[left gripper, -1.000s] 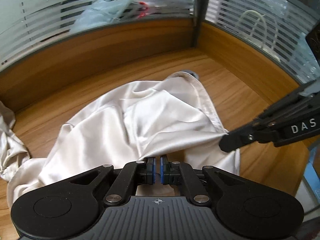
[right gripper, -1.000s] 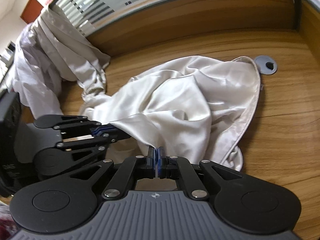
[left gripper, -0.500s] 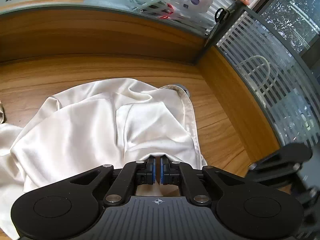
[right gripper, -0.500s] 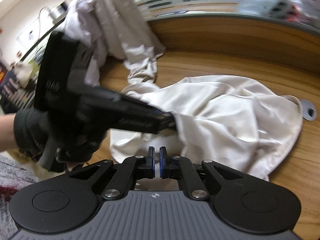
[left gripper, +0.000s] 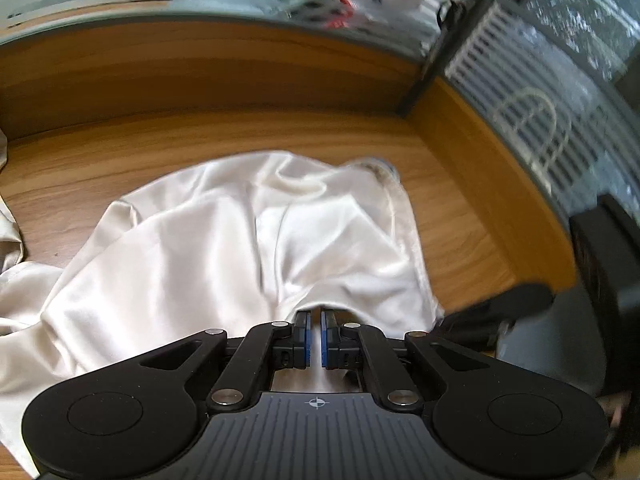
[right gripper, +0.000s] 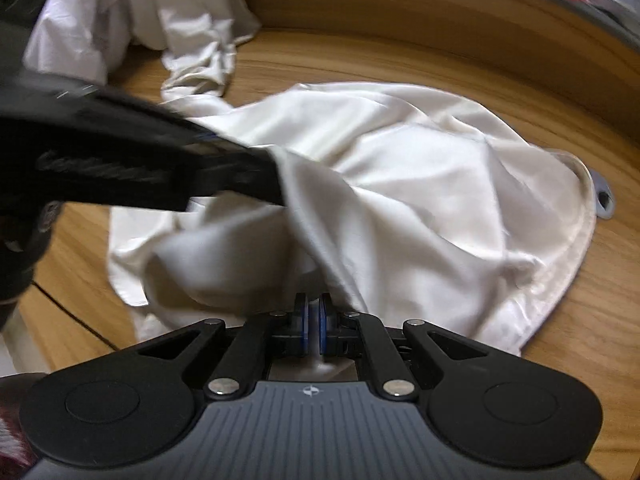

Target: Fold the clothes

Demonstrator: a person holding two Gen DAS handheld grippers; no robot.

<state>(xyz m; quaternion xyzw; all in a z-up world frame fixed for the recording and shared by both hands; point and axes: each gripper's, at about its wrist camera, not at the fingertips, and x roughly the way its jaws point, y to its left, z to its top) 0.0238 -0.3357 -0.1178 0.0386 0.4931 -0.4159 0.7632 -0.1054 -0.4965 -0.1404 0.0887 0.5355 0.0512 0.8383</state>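
Garment (left gripper: 248,256), cream satin, lies crumpled mid-worktop (left gripper: 120,160), near the wooden corner wall. Left hand-held gripper (left gripper: 314,340): jaws narrow, pinching the garment's near edge. Right hand-held gripper (right gripper: 313,330): jaws narrow, clamped on a fold of the same cloth. Second pile of pale clothes (right gripper: 132,16) sits at far left, touching the garment. Right-wrist view is motion-blurred.

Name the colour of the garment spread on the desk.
Plain cream-white satin garment, no pattern; the right wrist view shows it best.
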